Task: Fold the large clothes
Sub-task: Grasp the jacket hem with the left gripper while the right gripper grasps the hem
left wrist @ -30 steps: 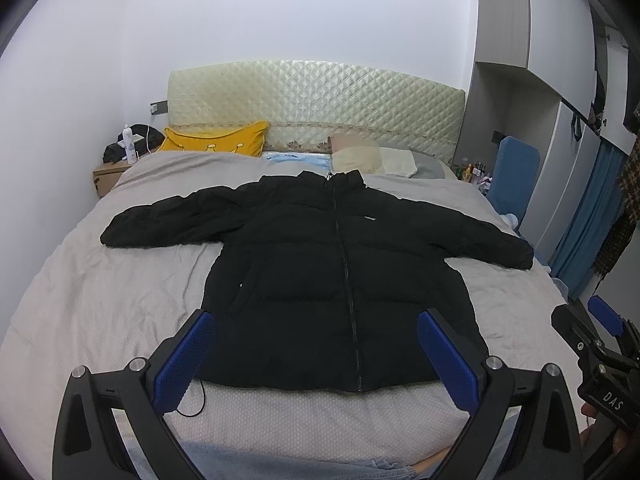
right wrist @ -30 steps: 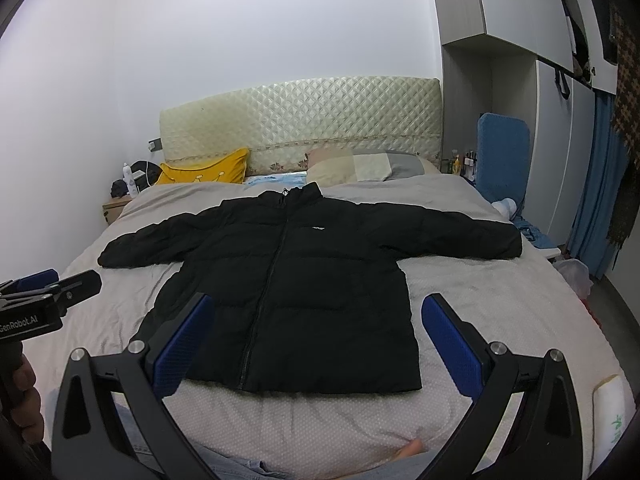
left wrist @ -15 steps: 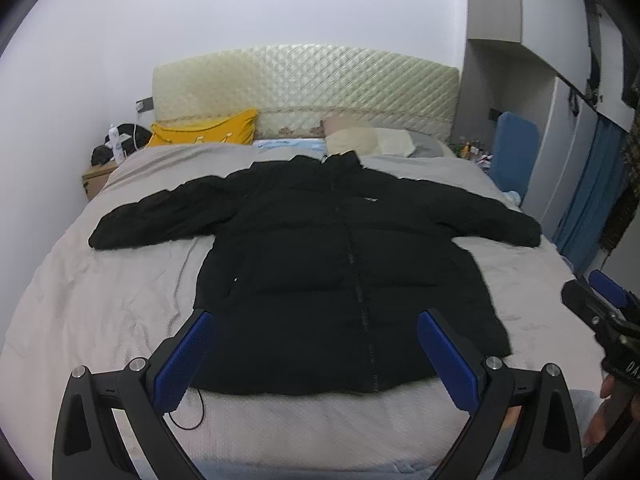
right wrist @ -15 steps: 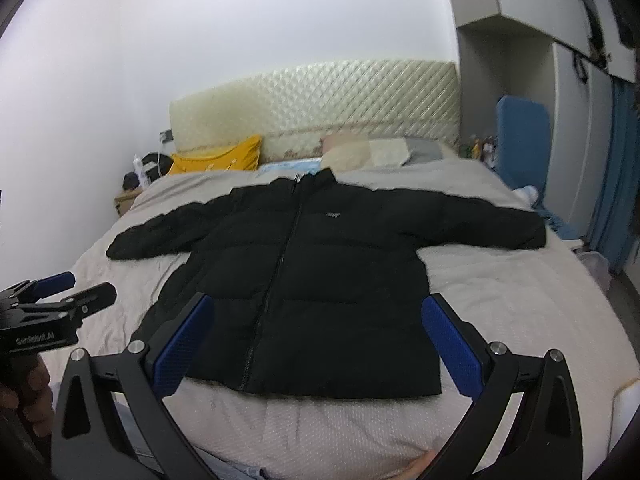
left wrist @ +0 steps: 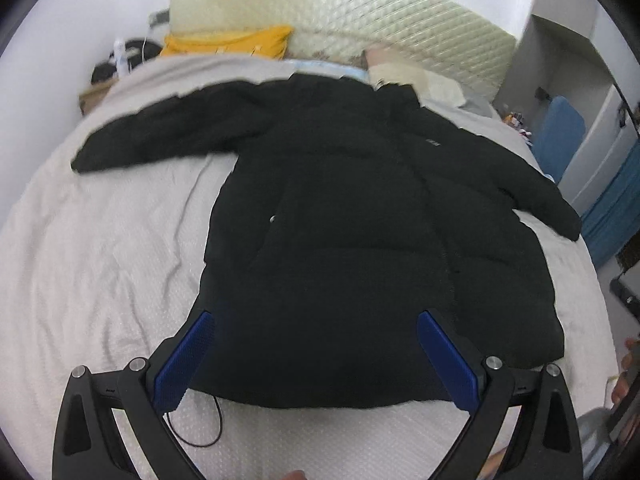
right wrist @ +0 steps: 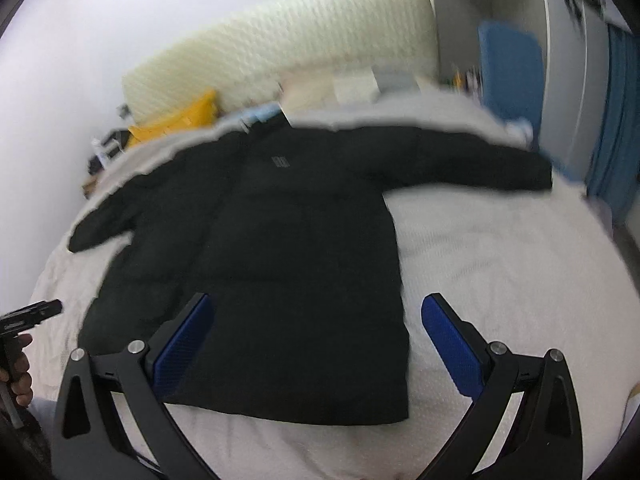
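A large black puffer jacket (left wrist: 360, 216) lies flat and zipped on the bed, front up, both sleeves spread out to the sides; it also shows in the right wrist view (right wrist: 280, 248). My left gripper (left wrist: 316, 356) is open and empty, hovering above the jacket's hem on its left half. My right gripper (right wrist: 320, 340) is open and empty above the hem on its right half. The left gripper's body shows at the left edge of the right wrist view (right wrist: 28, 316).
The bed has a light grey cover (left wrist: 100, 264) and a quilted cream headboard (left wrist: 340, 12). A yellow pillow (left wrist: 228, 42) and beige pillows lie at the head. A thin black cord (left wrist: 212, 420) lies by the hem. A nightstand (left wrist: 96, 90) stands left, wardrobes and blue curtains (left wrist: 616, 196) right.
Both grippers have moved forward and tilted down over the jacket, which now fills more of each view. The jacket itself has not moved. Both frames are blurred by motion.
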Demonstrator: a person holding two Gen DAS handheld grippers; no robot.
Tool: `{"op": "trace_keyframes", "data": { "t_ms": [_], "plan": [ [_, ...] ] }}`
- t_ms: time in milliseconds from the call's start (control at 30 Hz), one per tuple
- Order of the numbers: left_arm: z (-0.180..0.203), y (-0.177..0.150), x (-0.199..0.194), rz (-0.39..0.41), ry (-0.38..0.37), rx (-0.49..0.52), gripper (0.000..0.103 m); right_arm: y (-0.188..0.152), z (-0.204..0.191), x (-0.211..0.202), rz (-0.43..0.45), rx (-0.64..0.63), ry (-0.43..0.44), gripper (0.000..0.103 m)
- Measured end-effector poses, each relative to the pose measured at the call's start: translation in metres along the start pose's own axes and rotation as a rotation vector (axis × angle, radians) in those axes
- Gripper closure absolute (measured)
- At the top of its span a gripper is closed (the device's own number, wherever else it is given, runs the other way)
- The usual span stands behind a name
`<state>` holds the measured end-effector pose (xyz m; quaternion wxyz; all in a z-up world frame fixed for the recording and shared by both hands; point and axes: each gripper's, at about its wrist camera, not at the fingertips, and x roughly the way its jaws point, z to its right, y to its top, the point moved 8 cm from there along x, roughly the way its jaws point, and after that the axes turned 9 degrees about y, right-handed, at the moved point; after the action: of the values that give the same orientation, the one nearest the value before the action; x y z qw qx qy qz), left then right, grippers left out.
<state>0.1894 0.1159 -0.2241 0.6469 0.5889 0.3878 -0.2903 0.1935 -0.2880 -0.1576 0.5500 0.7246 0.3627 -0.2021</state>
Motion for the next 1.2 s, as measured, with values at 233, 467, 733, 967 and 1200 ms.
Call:
{"op": "trace_keyframes", "data": {
  "t_ms": [233, 467, 733, 967, 1200],
  "plan": [
    [-0.041, 0.010, 0.054, -0.128, -0.014, -0.080, 0.001, -0.010, 0.047, 0.056, -0.212, 0.107, 0.031, 0.000],
    [-0.088, 0.006, 0.094, -0.205, -0.032, -0.238, 0.001, -0.037, 0.077, 0.089, -0.326, 0.262, 0.089, 0.001],
    [-0.096, -0.009, 0.144, -0.313, -0.085, -0.289, 0.003, -0.069, 0.075, 0.125, -0.479, 0.325, 0.124, 0.001],
    [-0.074, -0.016, 0.152, -0.350, -0.236, -0.323, 0.022, -0.070, 0.046, 0.125, -0.493, 0.283, 0.239, 0.028],
    [-0.062, -0.015, 0.129, -0.296, -0.260, -0.295, 0.074, -0.056, 0.021, 0.106, -0.443, 0.164, 0.254, 0.085]
  ]
}}
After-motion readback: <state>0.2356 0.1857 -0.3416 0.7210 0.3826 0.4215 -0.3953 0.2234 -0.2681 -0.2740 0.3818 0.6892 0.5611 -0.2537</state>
